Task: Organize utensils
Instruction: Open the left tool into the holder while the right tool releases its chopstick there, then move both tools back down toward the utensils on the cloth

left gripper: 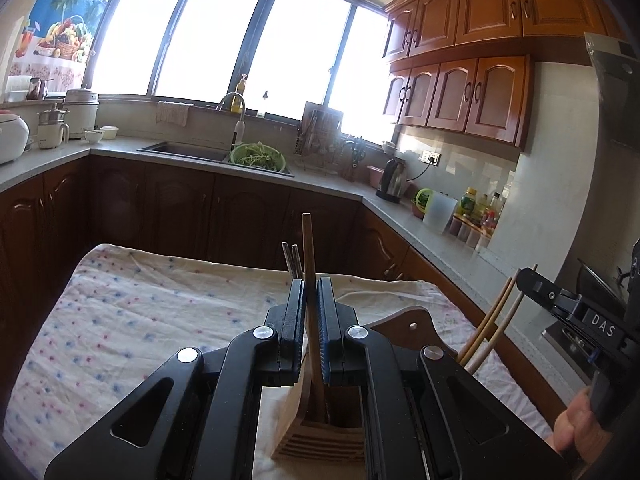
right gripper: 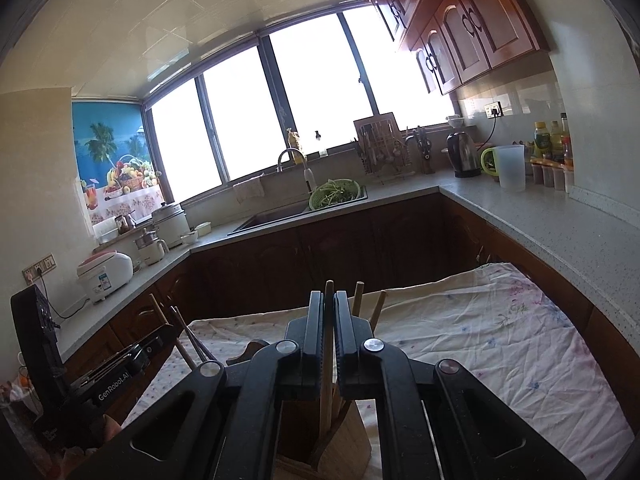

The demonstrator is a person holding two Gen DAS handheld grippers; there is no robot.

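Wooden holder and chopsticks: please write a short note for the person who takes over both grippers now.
Left gripper: shut on a dark chopstick, lower end inside the wooden holder.
Right gripper: shut on a light chopstick, also reaching into the holder.
Done: other chopsticks already stand in the holder on the cloth.
Left: open both jaws, pull back.

A table is covered by a crumpled white cloth (left gripper: 132,312) printed with small pink and blue dots. A slatted wooden utensil holder (left gripper: 320,436) is stood directly on the cloth, near its front edge.
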